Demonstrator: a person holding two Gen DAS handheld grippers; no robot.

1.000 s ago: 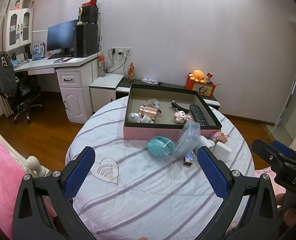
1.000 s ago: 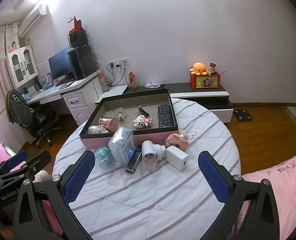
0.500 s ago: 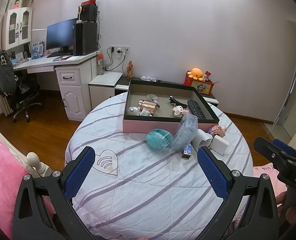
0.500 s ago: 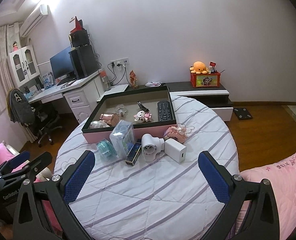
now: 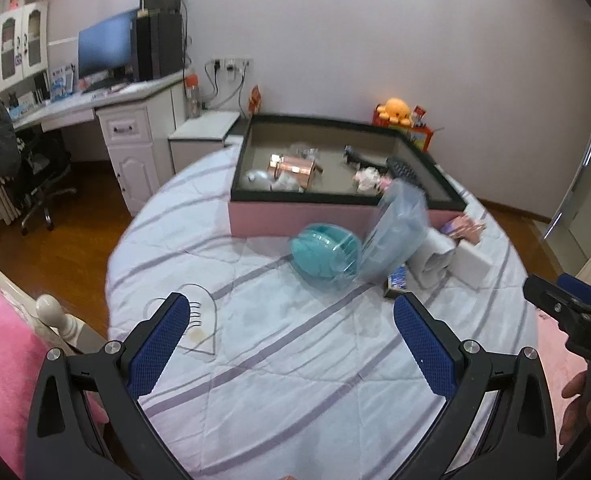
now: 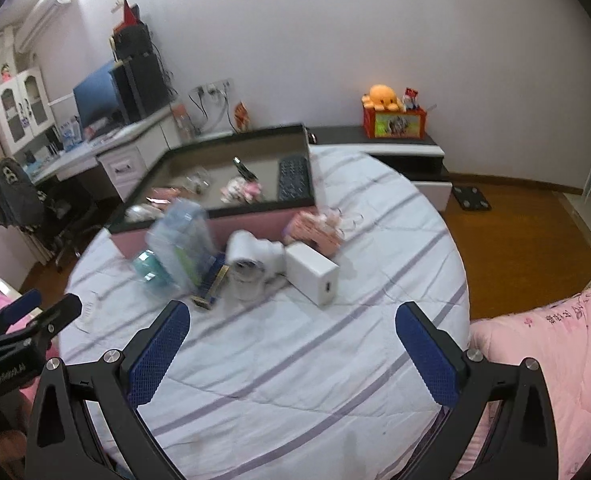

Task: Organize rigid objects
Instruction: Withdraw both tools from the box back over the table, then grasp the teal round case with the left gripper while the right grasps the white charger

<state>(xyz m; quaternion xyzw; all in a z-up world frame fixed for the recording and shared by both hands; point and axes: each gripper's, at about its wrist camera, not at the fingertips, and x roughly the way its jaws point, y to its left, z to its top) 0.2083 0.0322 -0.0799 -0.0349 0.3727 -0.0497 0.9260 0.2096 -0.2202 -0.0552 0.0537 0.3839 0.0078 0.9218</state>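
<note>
A pink-sided tray sits at the far side of a round striped table. Inside it lie a black remote, a copper cup and small trinkets. In front of it lie a teal round case, a clear plastic box, a white cylinder gadget, a white charger block and a pink item. My left gripper is open and empty over the near cloth. My right gripper is likewise open and empty.
A white desk with a monitor and a black chair stand at the left. A low cabinet with an orange plush toy lines the far wall. Pink bedding lies at the right, and wooden floor surrounds the table.
Both grippers have moved closer to the objects in front of the tray, which look larger now. Both stay open, and nothing on the table has shifted.
</note>
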